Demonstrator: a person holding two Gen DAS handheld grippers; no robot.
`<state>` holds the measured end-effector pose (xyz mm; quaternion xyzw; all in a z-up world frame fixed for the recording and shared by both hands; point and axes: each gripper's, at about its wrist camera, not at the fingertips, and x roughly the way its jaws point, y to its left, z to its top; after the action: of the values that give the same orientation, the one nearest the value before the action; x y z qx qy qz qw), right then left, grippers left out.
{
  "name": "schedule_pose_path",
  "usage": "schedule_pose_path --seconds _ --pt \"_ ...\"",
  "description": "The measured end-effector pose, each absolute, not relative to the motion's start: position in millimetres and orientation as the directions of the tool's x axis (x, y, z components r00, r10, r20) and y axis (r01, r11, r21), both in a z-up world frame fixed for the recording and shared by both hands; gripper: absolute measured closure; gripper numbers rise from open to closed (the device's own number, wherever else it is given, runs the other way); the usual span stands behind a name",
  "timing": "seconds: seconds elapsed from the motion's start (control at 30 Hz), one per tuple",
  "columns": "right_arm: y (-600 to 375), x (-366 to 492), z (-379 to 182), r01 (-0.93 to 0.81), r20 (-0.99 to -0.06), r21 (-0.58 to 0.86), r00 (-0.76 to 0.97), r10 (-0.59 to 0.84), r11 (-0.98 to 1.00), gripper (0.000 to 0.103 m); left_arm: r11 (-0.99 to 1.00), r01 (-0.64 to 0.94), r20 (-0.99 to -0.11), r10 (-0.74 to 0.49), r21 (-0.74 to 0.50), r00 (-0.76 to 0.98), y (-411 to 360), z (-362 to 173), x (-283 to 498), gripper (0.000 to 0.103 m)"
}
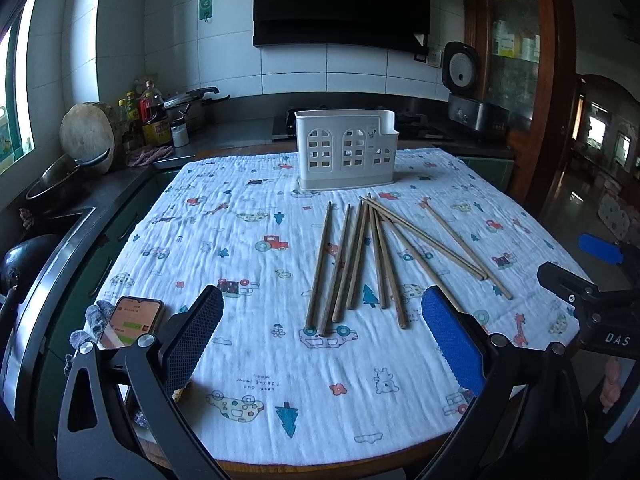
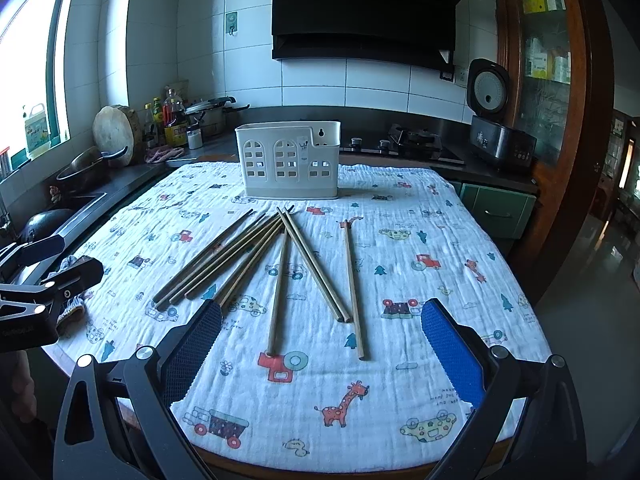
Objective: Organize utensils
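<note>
At the desk's left edge a smartphone with a lit orange screen (image 1: 130, 320) lies on the white cotton cloth printed with cartoon vehicles and animals (image 1: 248, 264). The left gripper (image 1: 322, 336) hovers over the near edge, its jaws spread wide and holding nothing. Ahead of it, loose brown wooden chopsticks (image 1: 360, 256) lie fanned flat on the cloth, some crossing near their far tips. Behind them, at the cloth's far side, stands the white plastic utensil holder with window-shaped cutouts (image 1: 346, 152), upright. The right gripper (image 2: 322, 338) hovers nearby, its jaws likewise spread and empty.
</note>
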<state>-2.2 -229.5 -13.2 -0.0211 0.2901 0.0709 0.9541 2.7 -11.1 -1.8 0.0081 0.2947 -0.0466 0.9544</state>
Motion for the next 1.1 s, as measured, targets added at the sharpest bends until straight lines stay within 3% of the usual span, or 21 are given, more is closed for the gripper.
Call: schedule_pose_path --seconds 1.1 --pt "-228 10 -17 -0.161 -0.570 0.018 0.809 0.142 0.987 0.006 0.995 0.098 -0.573 -0.084 -0.006 0.815 -14 -3 11 0.005"
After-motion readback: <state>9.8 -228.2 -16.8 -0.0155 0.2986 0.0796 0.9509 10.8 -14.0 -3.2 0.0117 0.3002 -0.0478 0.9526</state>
